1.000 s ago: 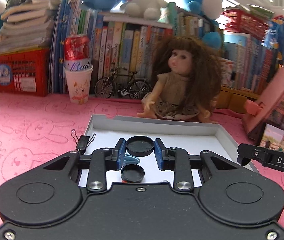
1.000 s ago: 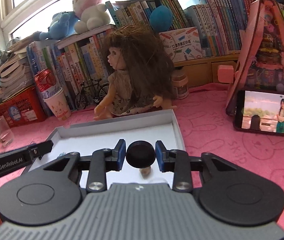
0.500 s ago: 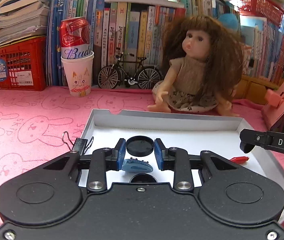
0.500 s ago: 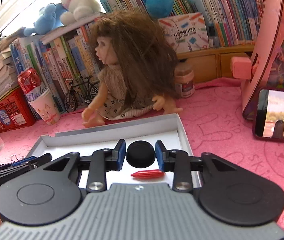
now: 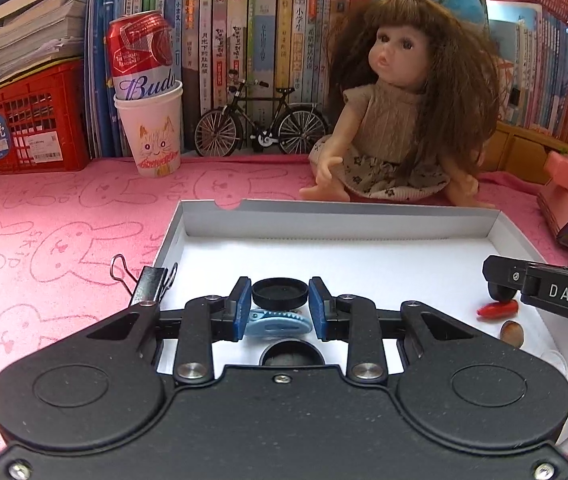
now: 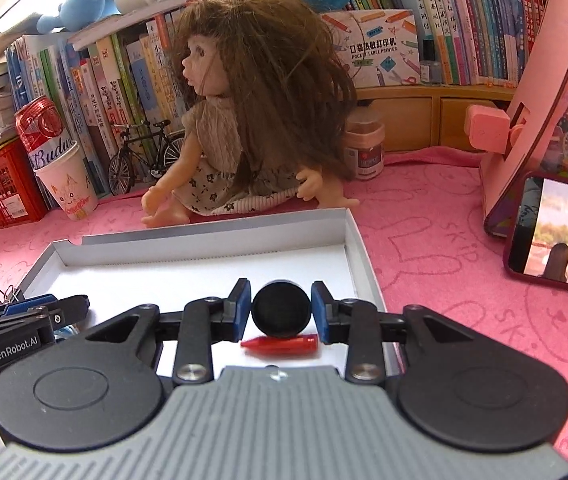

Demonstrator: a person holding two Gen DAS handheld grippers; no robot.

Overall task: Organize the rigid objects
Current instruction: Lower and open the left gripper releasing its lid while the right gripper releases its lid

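In the left wrist view, we see our left claw [image 5: 279, 300] pinching a flat black cap [image 5: 279, 293] by its rim, 1 blue pad on each side. It hangs just over the white box [image 5: 336, 220] on the pink tabletop [image 5: 63, 216]. Under it lie a blue clip [image 5: 277, 322] and another black round piece [image 5: 292, 356]. A red cone [image 5: 498, 309] and a brown nut [image 5: 512, 332] sit near the right wall. A black binder clip [image 5: 149, 282] is beside the box's left wall.

In the right wrist view, our right claw [image 6: 281, 314] squeezes a black round knob [image 6: 281, 314] on its 2 sides, above the red cone [image 6: 279, 345] in the box [image 6: 360, 252].

We think both black pieces are hard, light and smooth. They could slip, so holding them across the widest part is best.
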